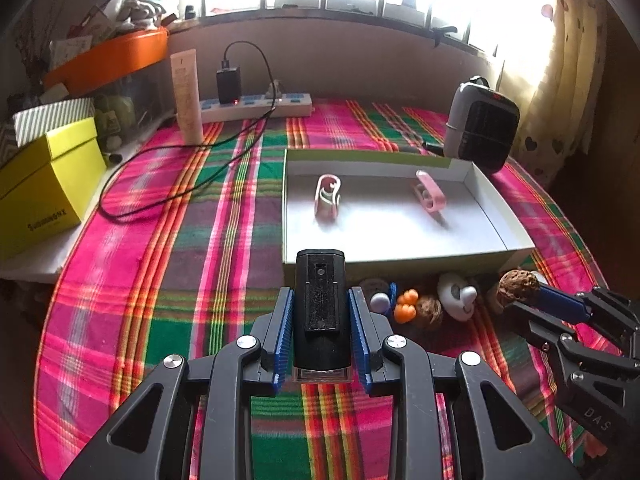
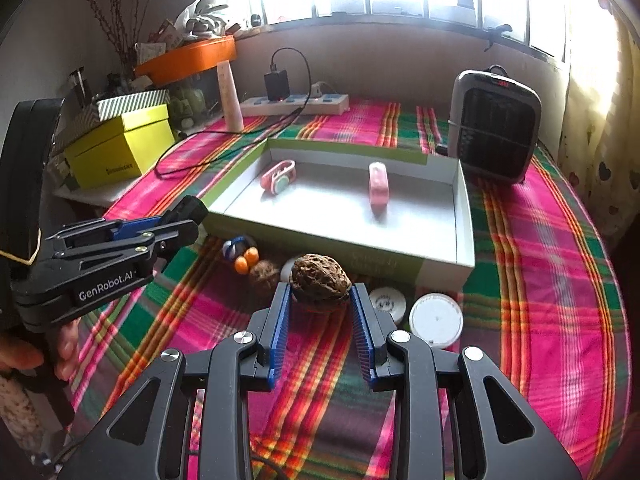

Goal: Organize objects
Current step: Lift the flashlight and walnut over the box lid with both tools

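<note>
My left gripper [image 1: 320, 304] is shut on a black rectangular device [image 1: 320, 308], held above the plaid cloth just in front of the white open box [image 1: 400, 258]. My right gripper [image 2: 320, 296] is shut on a brown walnut [image 2: 319, 278], held near the box's front wall [image 2: 384, 264]; it also shows in the left wrist view [image 1: 518, 286]. Inside the box lie a pink clip with a green part [image 2: 279, 176] and a pink clip [image 2: 378, 185]. A second walnut [image 2: 264, 274], an orange toy [image 2: 246, 260] and a white round toy [image 1: 456, 294] lie by the box front.
Two white round lids [image 2: 436, 318] lie right of my right gripper. A black-and-grey heater [image 2: 494, 128] stands behind the box. A power strip with charger [image 2: 296, 102], a cream tube [image 2: 232, 96], a yellow box [image 2: 120, 144] and an orange-lidded bin [image 2: 188, 56] stand at the back left.
</note>
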A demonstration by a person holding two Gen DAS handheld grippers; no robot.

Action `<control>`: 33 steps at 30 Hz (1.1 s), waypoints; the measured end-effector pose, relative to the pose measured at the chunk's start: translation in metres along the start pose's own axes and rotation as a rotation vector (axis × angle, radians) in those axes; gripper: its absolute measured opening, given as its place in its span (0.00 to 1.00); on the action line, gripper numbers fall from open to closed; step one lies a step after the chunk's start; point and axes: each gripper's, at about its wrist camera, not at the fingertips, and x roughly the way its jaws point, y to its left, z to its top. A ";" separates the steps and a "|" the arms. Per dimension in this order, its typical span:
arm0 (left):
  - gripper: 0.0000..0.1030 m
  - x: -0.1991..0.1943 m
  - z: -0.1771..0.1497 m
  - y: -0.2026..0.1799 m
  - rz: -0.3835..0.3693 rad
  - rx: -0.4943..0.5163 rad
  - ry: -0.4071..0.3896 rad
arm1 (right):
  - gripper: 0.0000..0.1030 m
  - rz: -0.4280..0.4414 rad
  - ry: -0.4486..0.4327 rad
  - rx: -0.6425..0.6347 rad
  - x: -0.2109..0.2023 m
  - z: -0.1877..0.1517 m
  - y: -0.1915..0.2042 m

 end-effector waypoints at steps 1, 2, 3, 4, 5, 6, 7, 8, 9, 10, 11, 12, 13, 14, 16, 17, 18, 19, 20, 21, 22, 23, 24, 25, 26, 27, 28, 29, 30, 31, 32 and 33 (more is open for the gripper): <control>0.24 0.001 0.002 0.000 0.001 0.000 0.001 | 0.30 0.000 -0.002 -0.002 0.001 0.002 0.000; 0.24 0.002 0.004 0.000 -0.002 0.001 0.003 | 0.30 0.001 -0.003 -0.002 0.002 0.005 -0.001; 0.24 0.003 0.006 -0.001 -0.004 0.002 0.003 | 0.30 0.002 -0.005 -0.003 0.003 0.008 -0.001; 0.25 0.004 0.008 -0.001 -0.004 0.001 0.004 | 0.30 0.001 -0.007 -0.003 0.004 0.011 -0.002; 0.25 0.006 0.010 -0.001 -0.006 0.000 0.005 | 0.30 -0.004 -0.009 -0.002 0.005 0.013 -0.003; 0.24 0.007 0.012 -0.002 -0.010 0.000 0.004 | 0.30 -0.006 -0.013 -0.001 0.006 0.016 -0.004; 0.24 0.008 0.013 -0.002 -0.013 -0.001 0.006 | 0.30 -0.009 -0.016 0.002 0.007 0.020 -0.006; 0.24 0.010 0.016 -0.003 -0.020 -0.002 0.009 | 0.30 -0.012 -0.017 0.004 0.008 0.022 -0.008; 0.24 0.012 0.019 -0.005 -0.031 -0.001 0.012 | 0.30 -0.017 -0.019 0.005 0.008 0.025 -0.010; 0.25 0.014 0.021 -0.006 -0.039 -0.001 0.016 | 0.30 -0.023 -0.021 0.003 0.009 0.027 -0.012; 0.24 0.016 0.025 -0.008 -0.043 0.003 0.016 | 0.30 -0.030 -0.021 0.003 0.010 0.030 -0.015; 0.24 0.018 0.027 -0.009 -0.044 0.009 0.015 | 0.30 -0.038 -0.019 0.003 0.012 0.033 -0.017; 0.24 0.020 0.030 -0.011 -0.045 0.011 0.016 | 0.30 -0.042 -0.019 0.003 0.013 0.035 -0.020; 0.24 0.023 0.034 -0.013 -0.054 0.011 0.018 | 0.30 -0.048 -0.017 0.004 0.015 0.038 -0.023; 0.24 0.027 0.040 -0.016 -0.069 0.013 0.019 | 0.30 -0.055 -0.014 0.009 0.018 0.043 -0.028; 0.24 0.028 0.043 -0.017 -0.068 0.016 0.018 | 0.30 -0.057 -0.014 0.010 0.020 0.044 -0.030; 0.24 0.030 0.046 -0.019 -0.068 0.024 0.014 | 0.30 -0.062 -0.010 0.014 0.023 0.047 -0.032; 0.24 0.032 0.048 -0.021 -0.069 0.028 0.014 | 0.30 -0.064 -0.009 0.015 0.025 0.048 -0.034; 0.24 0.034 0.051 -0.022 -0.070 0.032 0.017 | 0.30 -0.063 -0.006 0.019 0.027 0.050 -0.036; 0.24 0.036 0.053 -0.024 -0.073 0.037 0.018 | 0.30 -0.065 -0.001 0.024 0.030 0.052 -0.038; 0.24 0.038 0.056 -0.026 -0.076 0.042 0.018 | 0.30 -0.068 0.001 0.026 0.032 0.053 -0.040; 0.24 0.041 0.059 -0.027 -0.079 0.045 0.020 | 0.30 -0.071 0.003 0.026 0.034 0.055 -0.041; 0.25 0.044 0.062 -0.029 -0.085 0.049 0.024 | 0.30 -0.075 0.007 0.028 0.037 0.057 -0.043; 0.24 0.047 0.064 -0.030 -0.090 0.049 0.028 | 0.30 -0.079 0.011 0.033 0.040 0.059 -0.046; 0.24 0.050 0.067 -0.032 -0.090 0.051 0.033 | 0.30 -0.081 0.014 0.036 0.042 0.060 -0.049; 0.24 0.052 0.069 -0.034 -0.089 0.058 0.033 | 0.30 -0.089 0.021 0.042 0.045 0.062 -0.053; 0.25 0.055 0.071 -0.035 -0.087 0.062 0.033 | 0.30 -0.094 0.024 0.045 0.047 0.064 -0.055; 0.25 0.059 0.073 -0.036 -0.084 0.062 0.038 | 0.30 -0.097 0.028 0.045 0.050 0.066 -0.058; 0.25 0.062 0.074 -0.037 -0.085 0.064 0.040 | 0.30 -0.102 0.035 0.048 0.052 0.068 -0.060; 0.25 0.064 0.076 -0.039 -0.085 0.067 0.042 | 0.30 -0.107 0.039 0.052 0.055 0.070 -0.064; 0.25 0.068 0.078 -0.040 -0.083 0.067 0.045 | 0.30 -0.110 0.042 0.051 0.057 0.071 -0.066; 0.25 0.071 0.079 -0.041 -0.085 0.066 0.048 | 0.30 -0.111 0.048 0.053 0.060 0.073 -0.068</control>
